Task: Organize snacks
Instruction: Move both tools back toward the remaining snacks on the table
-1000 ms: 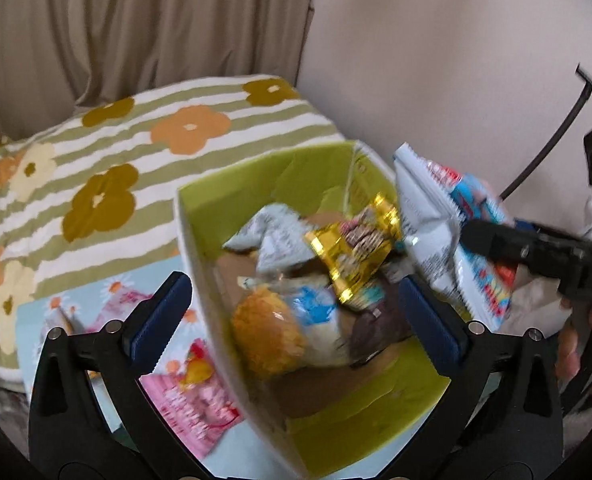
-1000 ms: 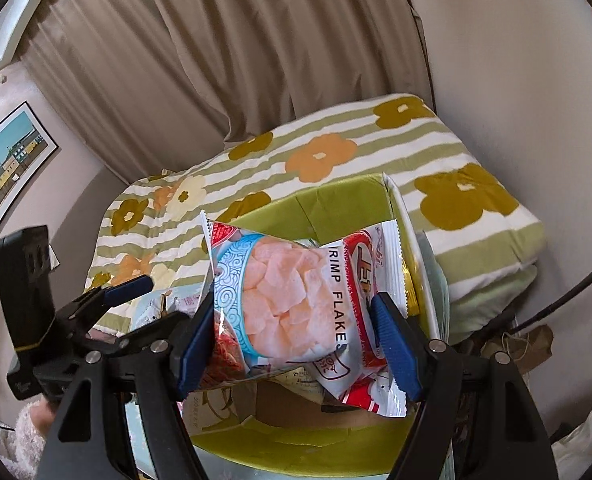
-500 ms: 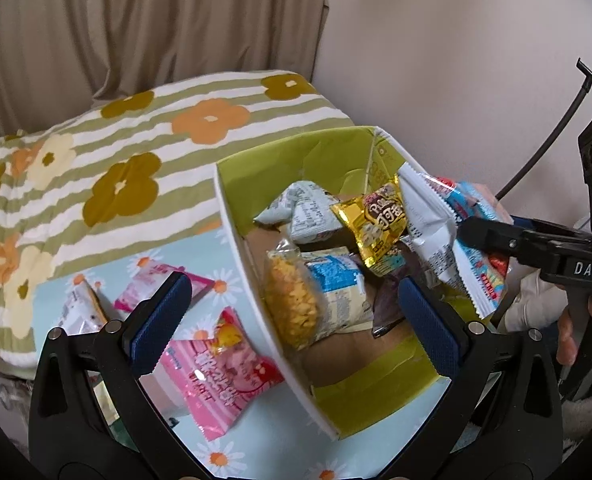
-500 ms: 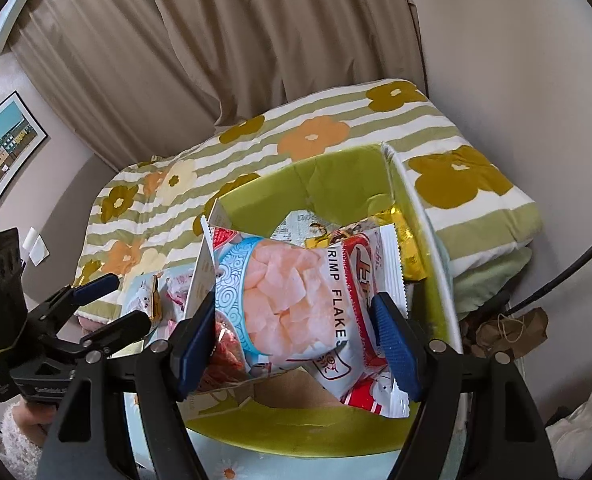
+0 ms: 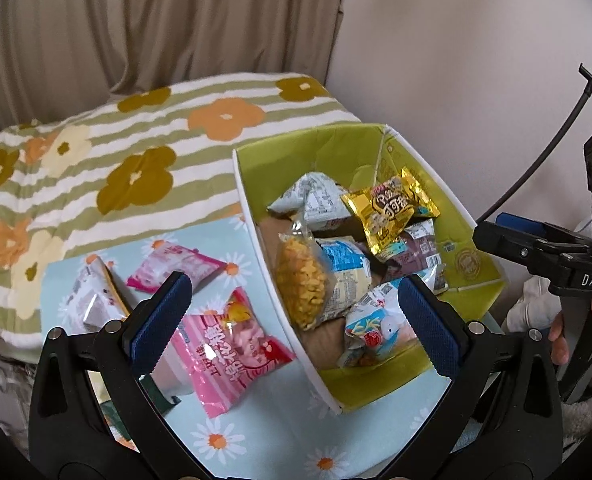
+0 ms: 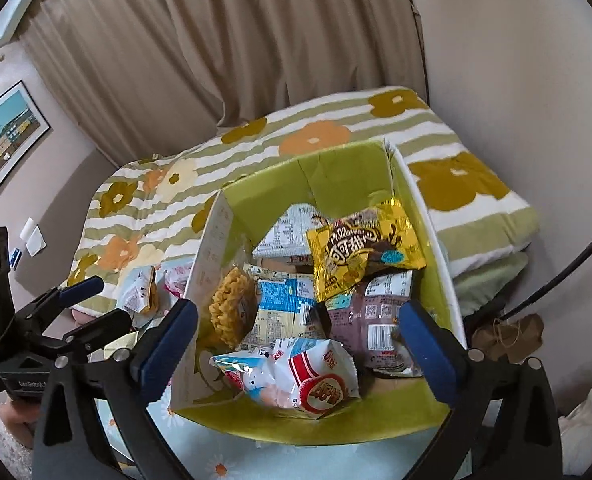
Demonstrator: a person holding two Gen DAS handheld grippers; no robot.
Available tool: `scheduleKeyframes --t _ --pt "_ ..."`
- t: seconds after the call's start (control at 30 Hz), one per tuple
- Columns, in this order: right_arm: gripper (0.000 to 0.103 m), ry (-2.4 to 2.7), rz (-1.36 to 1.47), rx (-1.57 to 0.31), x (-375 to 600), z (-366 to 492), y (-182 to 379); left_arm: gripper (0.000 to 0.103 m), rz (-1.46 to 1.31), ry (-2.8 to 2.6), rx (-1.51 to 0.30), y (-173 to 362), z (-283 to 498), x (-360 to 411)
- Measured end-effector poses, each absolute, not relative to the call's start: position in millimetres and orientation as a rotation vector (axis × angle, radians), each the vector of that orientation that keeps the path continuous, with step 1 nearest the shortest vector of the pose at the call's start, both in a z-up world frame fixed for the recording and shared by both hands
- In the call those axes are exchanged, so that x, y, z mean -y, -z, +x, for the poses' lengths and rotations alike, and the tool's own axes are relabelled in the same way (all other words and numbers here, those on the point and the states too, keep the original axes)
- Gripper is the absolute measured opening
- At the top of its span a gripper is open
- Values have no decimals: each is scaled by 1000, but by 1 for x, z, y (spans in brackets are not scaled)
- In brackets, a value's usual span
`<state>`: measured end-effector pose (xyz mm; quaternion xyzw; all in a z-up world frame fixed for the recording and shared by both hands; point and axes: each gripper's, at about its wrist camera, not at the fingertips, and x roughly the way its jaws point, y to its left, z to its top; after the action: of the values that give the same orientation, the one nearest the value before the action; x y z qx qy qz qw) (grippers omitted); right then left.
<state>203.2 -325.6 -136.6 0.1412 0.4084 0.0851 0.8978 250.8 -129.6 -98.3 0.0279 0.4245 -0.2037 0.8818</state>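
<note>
Left wrist view: left gripper (image 5: 296, 312) fingers spread wide, empty; the pink snack packet (image 5: 231, 344) lies on the desk just ahead of the left finger, outside the green box (image 5: 472, 280). Likely light, crinkly, slippery; best pinched at a sealed edge.

Right wrist view: right gripper (image 6: 300, 340) fingers, just opened, grip nothing; the shrimp flakes bag (image 6: 296, 376) rests inside the box between them, its front visible only here.

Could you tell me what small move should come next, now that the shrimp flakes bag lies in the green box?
Probably bring the open left gripper down onto the pink snack packet: it lies outside the green box, and both grippers are empty.
</note>
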Motion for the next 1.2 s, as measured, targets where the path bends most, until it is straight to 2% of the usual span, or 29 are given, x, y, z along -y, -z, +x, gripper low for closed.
scheduleKeyframes --t 0.43,0.73,1.2 --pt "101 -281 165 -749 290 188 106 102 43 250 -770 69 210 90" --pt "101 -354 99 -698 228 185 85 102 -30 127 -754 62 190 1" --pt "101 -405 222 -847 112 197 128 102 16 142 -889 98 185 -132"
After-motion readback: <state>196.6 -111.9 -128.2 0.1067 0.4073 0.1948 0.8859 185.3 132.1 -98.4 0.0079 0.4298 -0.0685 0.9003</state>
